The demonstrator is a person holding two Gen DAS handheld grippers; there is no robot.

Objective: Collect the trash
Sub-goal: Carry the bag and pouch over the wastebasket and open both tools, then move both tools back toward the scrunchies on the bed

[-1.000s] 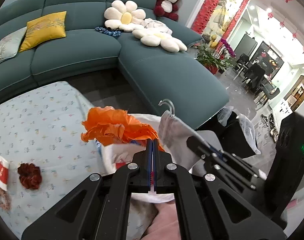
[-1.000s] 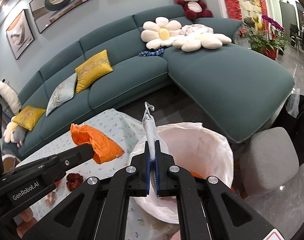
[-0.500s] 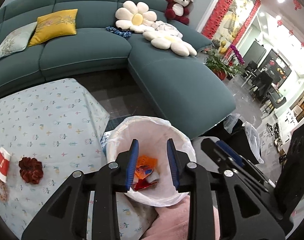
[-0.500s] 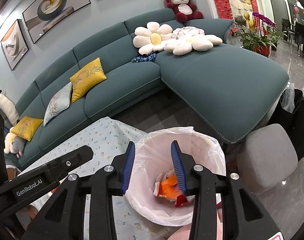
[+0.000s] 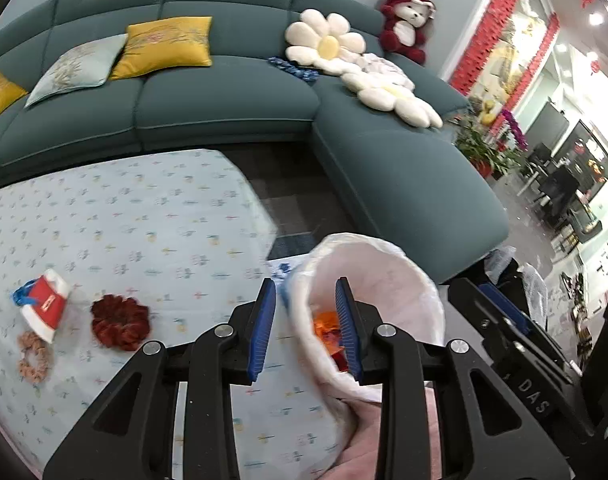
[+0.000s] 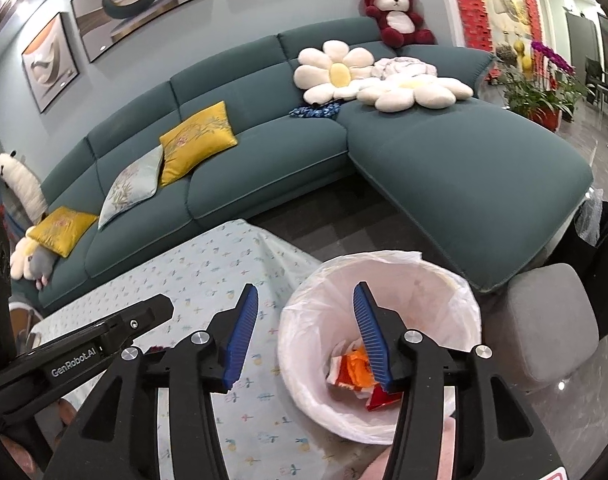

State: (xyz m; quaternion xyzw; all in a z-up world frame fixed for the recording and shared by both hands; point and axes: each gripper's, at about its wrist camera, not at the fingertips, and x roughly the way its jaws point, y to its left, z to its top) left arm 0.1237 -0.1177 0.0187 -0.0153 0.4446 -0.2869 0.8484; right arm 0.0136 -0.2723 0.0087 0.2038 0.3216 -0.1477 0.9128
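the left gripper (image 6: pixel 104 344) reads "genrobot.ai" and stands part open, empty. the right gripper (image 6: pixel 304 330), marked "das", is opening, empty, over the bin (image 6: pixel 443 280) beside the counter (image 5: pixel 144 220) edge.

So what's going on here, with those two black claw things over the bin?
A person is clearing trash off a table with a handheld gripper in each hand. Both the left gripper and right gripper are empty; the right one's jaws are opening. Orange wrappers lie in the lined trash bin. A crushed red-and-white paper cup and two scrunchies remain on the tablecloth.
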